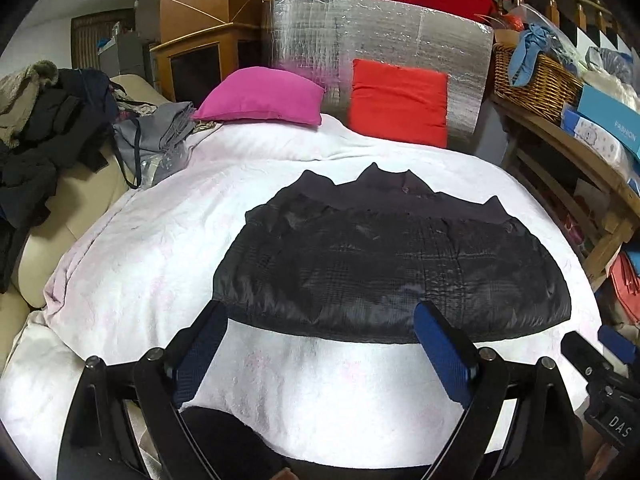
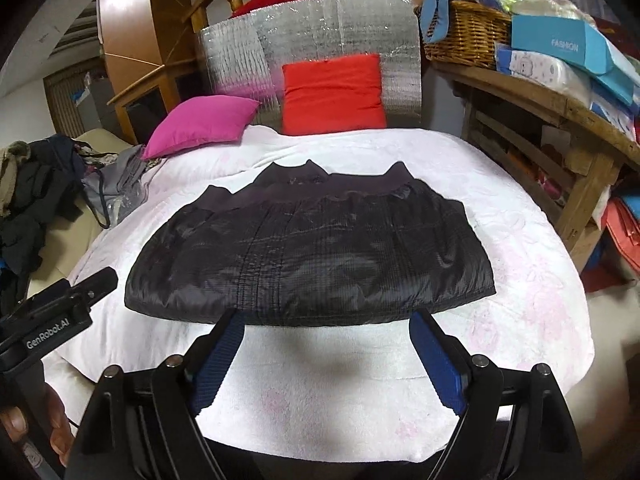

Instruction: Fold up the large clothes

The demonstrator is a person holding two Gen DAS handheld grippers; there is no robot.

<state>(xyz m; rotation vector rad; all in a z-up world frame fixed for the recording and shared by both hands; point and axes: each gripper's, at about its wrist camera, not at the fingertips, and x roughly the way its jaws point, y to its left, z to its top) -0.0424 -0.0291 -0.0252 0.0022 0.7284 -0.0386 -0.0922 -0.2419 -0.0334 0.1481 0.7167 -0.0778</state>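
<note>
A black quilted jacket (image 1: 384,264) (image 2: 308,248) lies folded into a wide flat bundle on the white blanket (image 1: 152,264) (image 2: 520,280), with its collar and cuffs at the far edge. My left gripper (image 1: 320,312) hovers just short of the jacket's near hem, jaws wide open with nothing between the blue pads (image 1: 440,352). My right gripper (image 2: 327,318) hangs in front of the same hem, also open and empty. Each gripper shows at the edge of the other's view: the right gripper (image 1: 600,356) and the left gripper (image 2: 96,280).
A pink cushion (image 1: 260,98) and a red cushion (image 1: 400,100) lean at the far end against a silver foil panel (image 1: 380,36). Dark clothes (image 1: 48,136) pile up on the left. A wooden shelf (image 2: 540,92) with a wicker basket (image 2: 464,32) and boxes stands on the right.
</note>
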